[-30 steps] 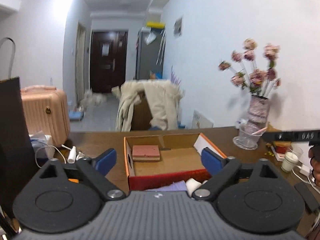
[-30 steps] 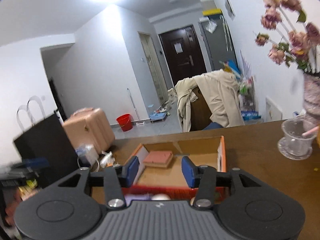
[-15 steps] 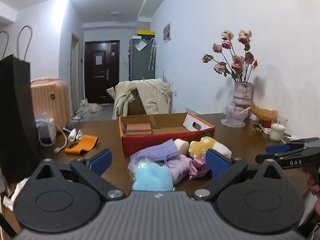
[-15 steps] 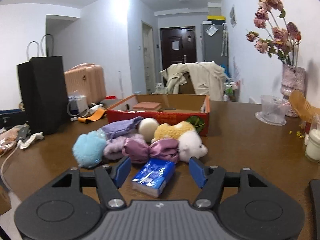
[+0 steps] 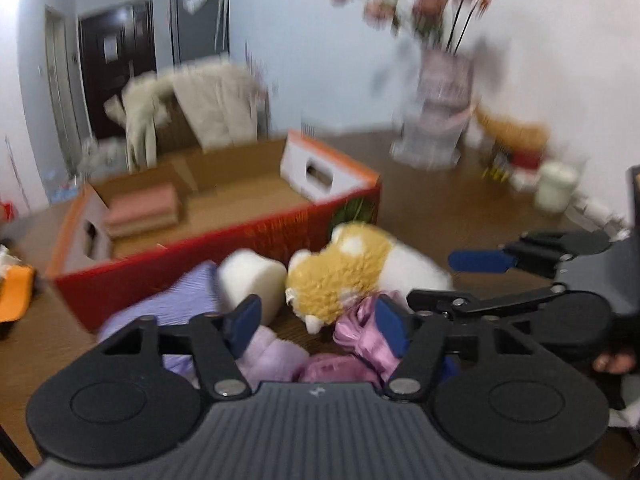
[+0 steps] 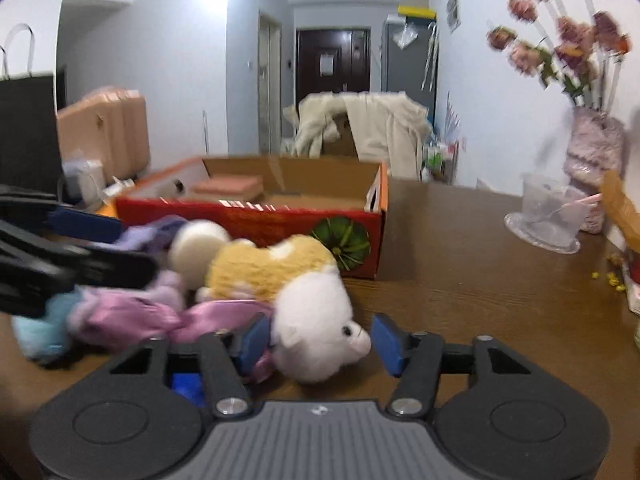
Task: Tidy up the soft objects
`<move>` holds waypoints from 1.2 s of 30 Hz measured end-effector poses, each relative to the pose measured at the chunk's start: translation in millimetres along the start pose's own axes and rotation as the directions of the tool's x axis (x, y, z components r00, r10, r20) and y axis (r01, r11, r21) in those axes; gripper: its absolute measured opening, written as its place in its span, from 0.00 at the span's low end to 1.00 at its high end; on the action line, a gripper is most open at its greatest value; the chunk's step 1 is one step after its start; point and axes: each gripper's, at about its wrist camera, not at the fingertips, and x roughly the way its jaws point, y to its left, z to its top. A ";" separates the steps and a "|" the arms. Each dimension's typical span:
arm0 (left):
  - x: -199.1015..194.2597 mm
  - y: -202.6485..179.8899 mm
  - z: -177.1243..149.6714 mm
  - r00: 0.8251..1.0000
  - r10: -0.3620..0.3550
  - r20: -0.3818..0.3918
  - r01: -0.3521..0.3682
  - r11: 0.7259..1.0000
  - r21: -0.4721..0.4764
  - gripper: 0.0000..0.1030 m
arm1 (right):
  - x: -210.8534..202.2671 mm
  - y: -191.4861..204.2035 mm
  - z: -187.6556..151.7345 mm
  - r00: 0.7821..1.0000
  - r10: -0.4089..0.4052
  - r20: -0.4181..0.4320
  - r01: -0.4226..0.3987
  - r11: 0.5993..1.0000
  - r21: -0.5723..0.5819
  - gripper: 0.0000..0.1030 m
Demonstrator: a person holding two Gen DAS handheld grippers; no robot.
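A pile of soft things lies on the brown table in front of an open red cardboard box (image 5: 224,236) (image 6: 280,216). It holds a yellow and white plush animal (image 5: 352,272) (image 6: 304,292), a white ball (image 5: 248,276), purple cloth (image 5: 176,300), pink satin cloth (image 5: 360,332) (image 6: 160,316) and a light blue pompom (image 6: 36,332). My left gripper (image 5: 316,322) is open just above the pile. My right gripper (image 6: 320,338) is open with the plush's white head between its pads. A pink folded cloth (image 5: 140,210) lies inside the box.
A vase of flowers (image 6: 592,148), a clear plastic cup (image 6: 548,216) and a white candle jar (image 5: 556,192) stand on the right of the table. A black paper bag (image 6: 24,128) and an orange item (image 5: 16,296) stand at the left.
Both grippers have come forward and down to the pile. The right one now straddles the plush's head; the left one hovers over the white ball and satin cloth.
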 end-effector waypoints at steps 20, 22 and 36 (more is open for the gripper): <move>63.8 6.1 13.1 0.997 -0.046 -0.057 0.038 0.990 -0.133 0.48 | 29.7 -30.8 1.7 0.994 0.110 -0.011 -0.109 0.990 0.093 0.55; 60.8 3.5 12.2 0.998 -0.043 -0.040 0.038 0.990 -0.134 0.46 | 23.7 -29.0 0.9 0.995 0.098 -0.010 -0.096 0.991 0.090 0.52; -32.2 -8.4 18.3 0.983 -0.082 0.162 0.103 0.987 -0.123 0.45 | -69.3 4.8 16.3 0.988 0.028 0.155 -0.042 0.995 0.088 0.51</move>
